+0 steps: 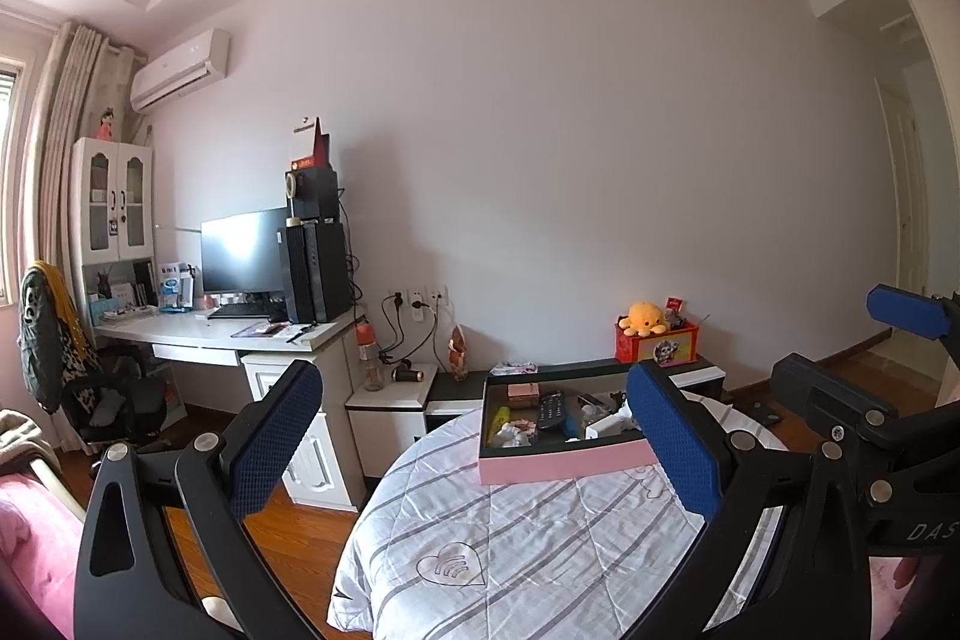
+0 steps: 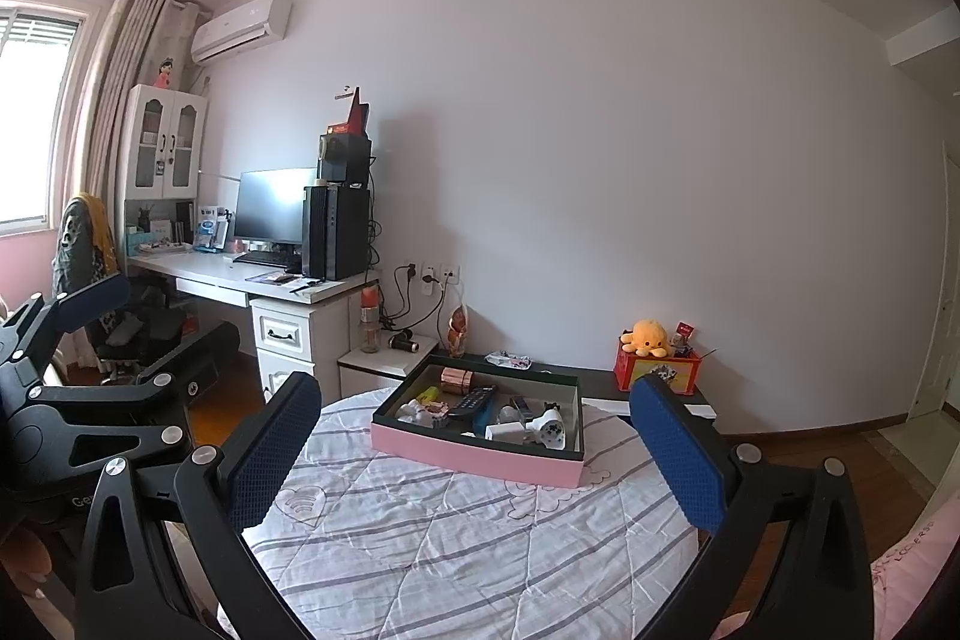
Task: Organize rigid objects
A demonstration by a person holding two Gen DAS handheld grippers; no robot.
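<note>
Left gripper [image 1: 474, 436], right gripper [image 2: 474, 445]: both spread wide, empty. Pink tray [image 2: 480, 451] on quilt [image 2: 420, 532] holds remote [image 2: 474, 400], clutter. Stage ambiguous; grip rigid items across narrow width.

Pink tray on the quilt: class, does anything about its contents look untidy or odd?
Yes. Inside the pink tray the remote, white camera and small boxes lie jumbled at mixed angles, some overlapping, not sorted.

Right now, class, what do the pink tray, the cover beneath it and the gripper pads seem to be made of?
Pink tray: probably matte card or paperboard, judging by its flat walls and crisp edges. Cover: quilted fabric, with visible stitch lines and creases. Right gripper and left gripper pads: blue, likely rubbery, with a fine dimpled texture.
</note>
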